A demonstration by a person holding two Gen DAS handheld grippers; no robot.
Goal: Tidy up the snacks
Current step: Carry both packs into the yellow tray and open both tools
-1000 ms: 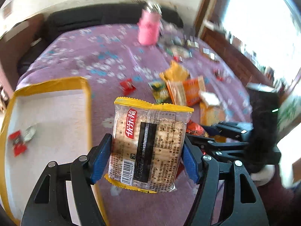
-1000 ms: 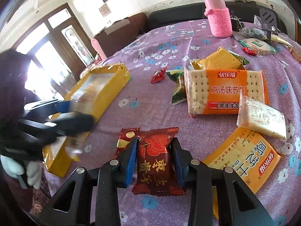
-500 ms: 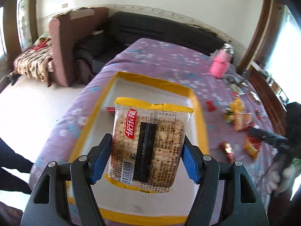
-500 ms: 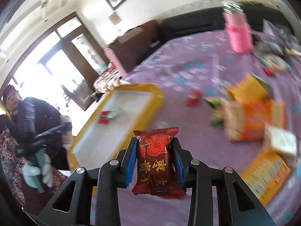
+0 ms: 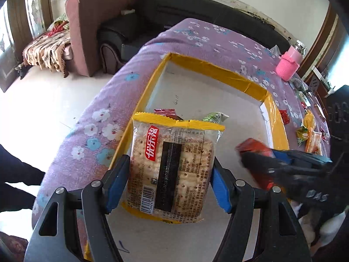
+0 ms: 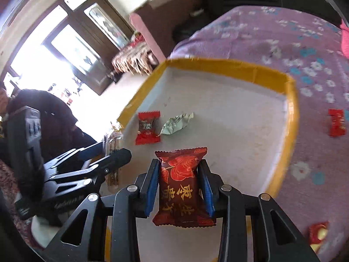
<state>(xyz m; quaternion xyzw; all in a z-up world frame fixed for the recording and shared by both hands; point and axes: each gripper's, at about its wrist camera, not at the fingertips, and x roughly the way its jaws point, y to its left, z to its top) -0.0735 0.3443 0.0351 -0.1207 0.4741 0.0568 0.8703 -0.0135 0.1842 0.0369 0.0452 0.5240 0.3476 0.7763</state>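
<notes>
My left gripper (image 5: 169,181) is shut on a clear cracker packet with yellow ends (image 5: 172,168), held above the yellow-rimmed white tray (image 5: 218,72). My right gripper (image 6: 180,185) is shut on a dark red snack packet (image 6: 181,185), also held above the tray (image 6: 292,113). Each gripper shows in the other's view: the right one (image 5: 259,157) blurred at the right, the left one (image 6: 109,152) at the left. A small red candy (image 6: 147,127) and a silver-green wrapper (image 6: 176,123) lie in the tray.
The tray sits on a purple flowered cloth (image 5: 196,37). Loose snacks lie right of the tray (image 5: 309,128), with red candies on the cloth (image 6: 337,122). A pink bottle (image 5: 289,65) stands at the far right. The table edge and floor are to the left.
Both grippers have carried their packets from the snack pile over to the tray. The right gripper has moved in close beside the left one above the tray.
</notes>
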